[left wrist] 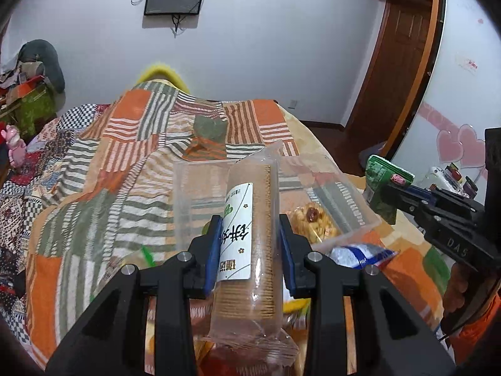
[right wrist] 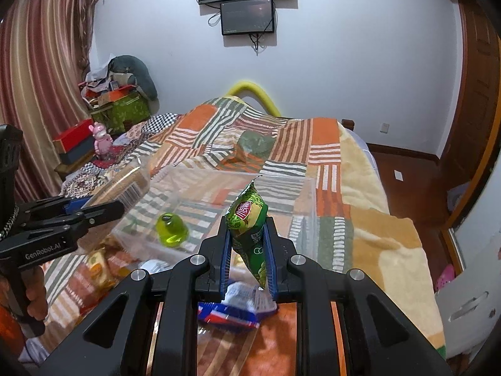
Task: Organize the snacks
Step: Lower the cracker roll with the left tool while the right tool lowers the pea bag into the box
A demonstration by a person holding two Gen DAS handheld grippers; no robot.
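My left gripper (left wrist: 250, 222) is shut on a long clear sleeve of brown crackers (left wrist: 263, 219) with a white label, held above the near edge of a clear plastic box (left wrist: 184, 194) on the bed. The box holds a yellow pastry pack (left wrist: 313, 222) and a green jelly cup (right wrist: 171, 229). My right gripper (right wrist: 248, 224) is shut on a green snack packet (right wrist: 249, 219), held upright over the box's (right wrist: 300, 188) near side. The right gripper with its green packet (left wrist: 380, 185) shows at the right of the left wrist view. The left gripper (right wrist: 103, 206) shows at the left of the right wrist view.
A blue-and-white snack packet (right wrist: 231, 310) lies on the bedspread (right wrist: 325, 163) just in front of the box, also in the left wrist view (left wrist: 360, 255). More wrapped snacks (right wrist: 98, 266) lie at the near left. Boxes and a pink toy (right wrist: 101, 141) stand left of the bed.
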